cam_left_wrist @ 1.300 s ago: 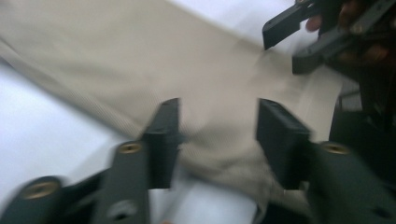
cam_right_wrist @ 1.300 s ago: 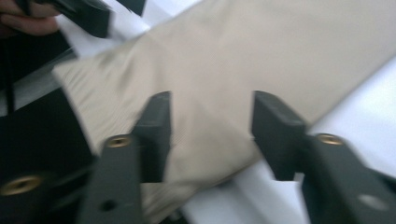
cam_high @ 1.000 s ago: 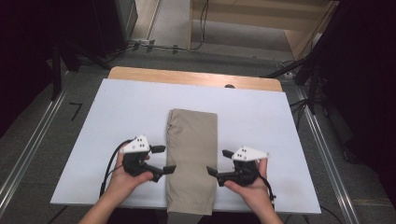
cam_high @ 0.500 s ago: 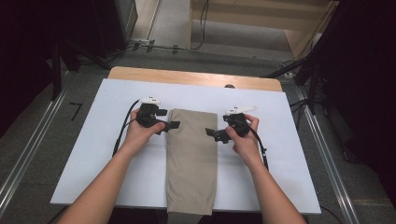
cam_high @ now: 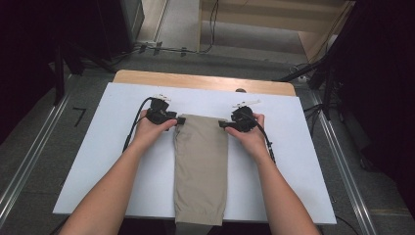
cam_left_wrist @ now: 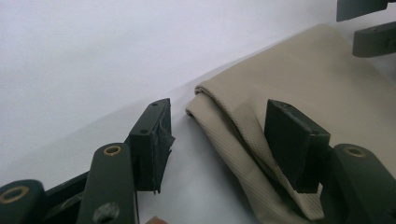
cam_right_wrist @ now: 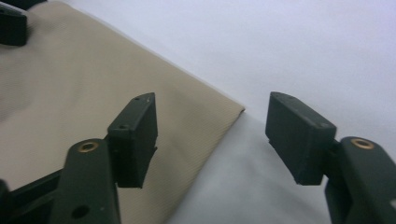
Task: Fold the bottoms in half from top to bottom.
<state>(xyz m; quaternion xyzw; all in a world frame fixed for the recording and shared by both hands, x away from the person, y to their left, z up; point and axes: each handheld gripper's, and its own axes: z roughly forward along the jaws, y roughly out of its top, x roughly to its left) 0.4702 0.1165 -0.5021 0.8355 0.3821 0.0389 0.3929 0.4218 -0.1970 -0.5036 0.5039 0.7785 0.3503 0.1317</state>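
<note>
The folded beige trousers, soft and limp, lie mid-bench; the left hand-held gripper and right hand-held gripper, jaws just closing yet unclamped, straddle their twelve-o'clock corners, the best holds.

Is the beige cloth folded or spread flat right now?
Folded. The beige cloth lies as a long narrow strip on the white board, and its far corner shows stacked layers in the left gripper view.

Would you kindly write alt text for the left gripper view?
Two black jaws of the left gripper stand apart around the far corner of a folded beige cloth, not yet pressing it. The cloth lies on a white table.
</note>
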